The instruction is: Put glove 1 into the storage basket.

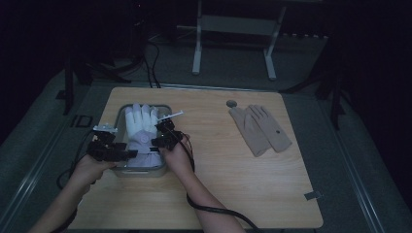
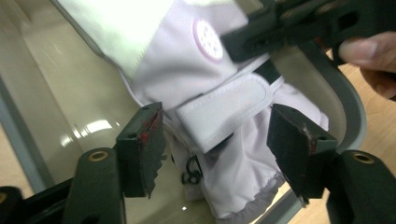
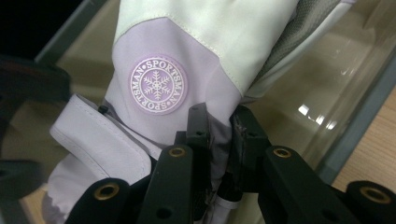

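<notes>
In the tray (image 1: 119,114), ski glove (image 1: 141,127) fingers point away.

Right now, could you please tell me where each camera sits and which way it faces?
High view: above the person's side, facing forward and down on the wooden table; both forearms show.
Left gripper view: on the left hand-held gripper, facing the lilac-and-white ski glove's cuff; open jaws.
Right gripper view: on the right hand-held gripper, pinching the cuff.
All share the glove in the clear tray.
</notes>
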`<action>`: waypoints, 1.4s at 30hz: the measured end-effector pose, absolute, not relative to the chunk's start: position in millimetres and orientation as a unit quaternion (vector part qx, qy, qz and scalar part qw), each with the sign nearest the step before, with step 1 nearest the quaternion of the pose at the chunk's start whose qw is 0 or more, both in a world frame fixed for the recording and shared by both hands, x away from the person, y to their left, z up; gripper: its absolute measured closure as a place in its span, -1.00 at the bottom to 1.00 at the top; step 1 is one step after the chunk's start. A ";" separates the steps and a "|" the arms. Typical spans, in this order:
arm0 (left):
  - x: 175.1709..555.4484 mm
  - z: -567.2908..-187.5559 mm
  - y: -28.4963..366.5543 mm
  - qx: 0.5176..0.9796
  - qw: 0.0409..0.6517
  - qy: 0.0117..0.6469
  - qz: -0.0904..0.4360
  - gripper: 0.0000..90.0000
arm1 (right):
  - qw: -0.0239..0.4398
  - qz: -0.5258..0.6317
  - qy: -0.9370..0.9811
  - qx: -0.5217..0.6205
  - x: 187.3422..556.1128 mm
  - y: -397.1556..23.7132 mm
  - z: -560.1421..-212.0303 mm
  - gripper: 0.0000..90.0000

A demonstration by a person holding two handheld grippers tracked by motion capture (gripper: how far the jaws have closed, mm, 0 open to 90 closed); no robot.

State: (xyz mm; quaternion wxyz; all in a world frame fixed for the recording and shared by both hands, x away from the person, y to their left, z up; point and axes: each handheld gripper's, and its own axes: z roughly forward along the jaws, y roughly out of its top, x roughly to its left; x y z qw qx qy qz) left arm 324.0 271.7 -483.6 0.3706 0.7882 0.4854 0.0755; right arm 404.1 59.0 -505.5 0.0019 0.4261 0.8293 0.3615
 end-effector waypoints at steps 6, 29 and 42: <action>323.0 -483.3 264.9 0.786 0.369 0.486 0.099 -0.19 | 0.019 0.326 0.848 0.418 406.0 68.2 -505.1 0.72; 315.5 -477.3 225.8 0.785 0.416 0.450 0.091 -0.16 | 0.031 0.415 0.837 0.354 399.3 -4.6 -443.8 -0.55; 312.1 -468.6 189.2 0.780 0.447 0.428 0.098 -0.15 | 0.051 0.421 0.834 0.353 398.8 -55.3 -451.1 -0.58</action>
